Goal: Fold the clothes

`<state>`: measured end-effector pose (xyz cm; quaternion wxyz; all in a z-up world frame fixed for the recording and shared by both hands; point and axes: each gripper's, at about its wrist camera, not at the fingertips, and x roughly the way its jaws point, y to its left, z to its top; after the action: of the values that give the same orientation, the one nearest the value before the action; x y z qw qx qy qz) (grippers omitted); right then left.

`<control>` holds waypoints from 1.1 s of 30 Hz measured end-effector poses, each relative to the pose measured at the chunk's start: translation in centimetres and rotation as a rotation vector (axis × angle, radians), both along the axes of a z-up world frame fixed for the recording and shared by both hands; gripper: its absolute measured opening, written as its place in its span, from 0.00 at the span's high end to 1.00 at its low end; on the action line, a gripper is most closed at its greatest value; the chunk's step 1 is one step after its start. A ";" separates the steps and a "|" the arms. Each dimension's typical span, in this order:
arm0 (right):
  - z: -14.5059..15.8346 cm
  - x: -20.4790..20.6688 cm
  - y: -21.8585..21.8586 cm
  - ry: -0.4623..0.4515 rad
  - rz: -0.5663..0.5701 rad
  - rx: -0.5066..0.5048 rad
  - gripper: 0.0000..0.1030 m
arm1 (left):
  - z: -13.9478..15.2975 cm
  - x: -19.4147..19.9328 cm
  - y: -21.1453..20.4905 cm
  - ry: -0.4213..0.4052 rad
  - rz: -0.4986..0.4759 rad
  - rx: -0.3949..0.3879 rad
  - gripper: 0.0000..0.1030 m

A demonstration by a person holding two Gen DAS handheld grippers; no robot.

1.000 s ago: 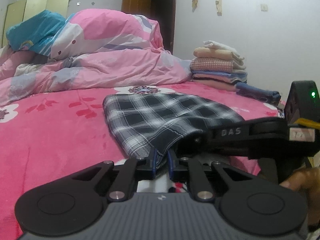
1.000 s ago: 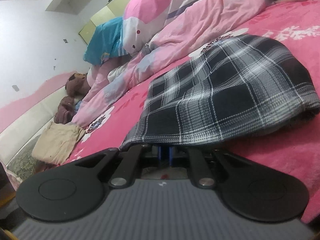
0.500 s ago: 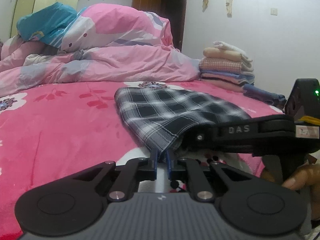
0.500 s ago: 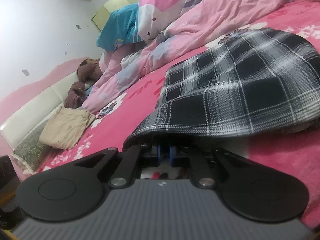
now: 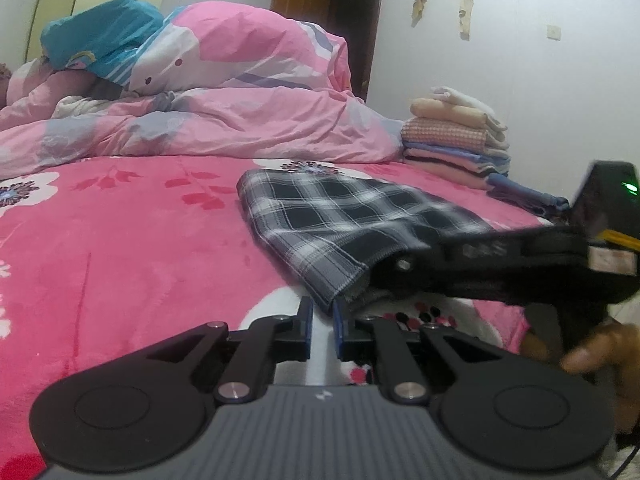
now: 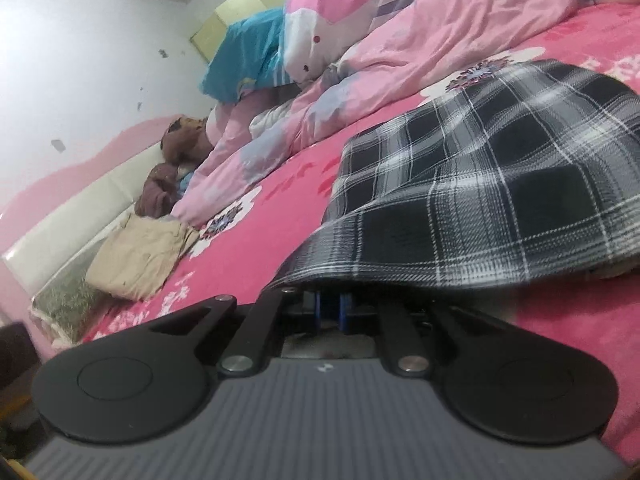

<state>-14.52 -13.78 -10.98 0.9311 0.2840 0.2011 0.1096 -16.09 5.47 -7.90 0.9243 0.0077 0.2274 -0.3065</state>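
A black-and-white plaid cloth lies folded on the pink flowered bed cover. Its near corner runs to a point in my left gripper, nipped at the very tips of the blue pads. The right gripper's black body reaches in from the right under the cloth's near edge, with a hand behind it. In the right wrist view the plaid cloth drapes its hem over my right gripper. The pads sit close together with dark cloth between them, and their tips are hidden.
A heaped pink duvet and a blue pillow fill the far side. A stack of folded clothes stands at the back right by the wall. A folded beige garment lies near the white headboard.
Both grippers have drawn back a little with the cloth's near edge. The corner now sits shallower between the left pads, and the cloth lies flatter.
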 end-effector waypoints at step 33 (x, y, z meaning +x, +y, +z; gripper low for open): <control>0.5 0.2 0.8 -0.050 0.120 -0.104 0.90 | -0.1 0.8 -0.6 -0.031 0.008 -0.018 0.98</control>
<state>-14.33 -12.99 -10.43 0.9411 0.2197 0.2000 0.1617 -15.26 4.87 -7.96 0.9290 0.0030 0.2102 -0.3047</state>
